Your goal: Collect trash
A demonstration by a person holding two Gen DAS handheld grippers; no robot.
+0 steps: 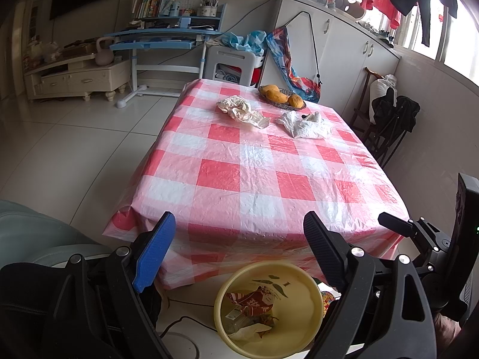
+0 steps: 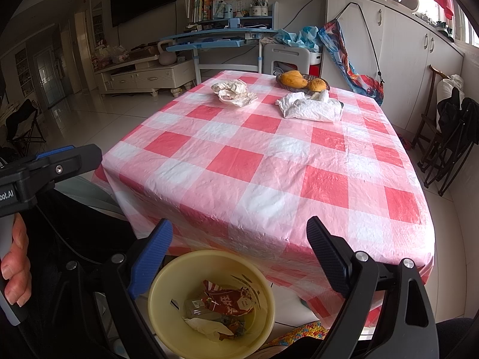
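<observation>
A yellow trash bin (image 1: 311, 302) (image 2: 263, 302) stands on the floor at the table's near edge and holds a red wrapper (image 2: 233, 299), a clear plastic piece and white tissue. On the far part of the checked table lie a crumpled cream paper (image 1: 242, 110) (image 2: 232, 91) and a crumpled white bag (image 1: 305, 124) (image 2: 310, 107). My left gripper (image 1: 239, 239) is open and empty above the bin. My right gripper (image 2: 239, 245) is open and empty above the bin too; it also shows at the right of the left wrist view (image 1: 398, 224).
A basket of mangoes (image 1: 281, 95) (image 2: 302, 81) sits at the table's far end. The red-and-white tablecloth (image 1: 254, 179) (image 2: 269, 164) drapes over the edges. Folding chairs (image 2: 449, 137) stand at the right wall; a blue desk (image 1: 167, 36) and a TV cabinet stand behind.
</observation>
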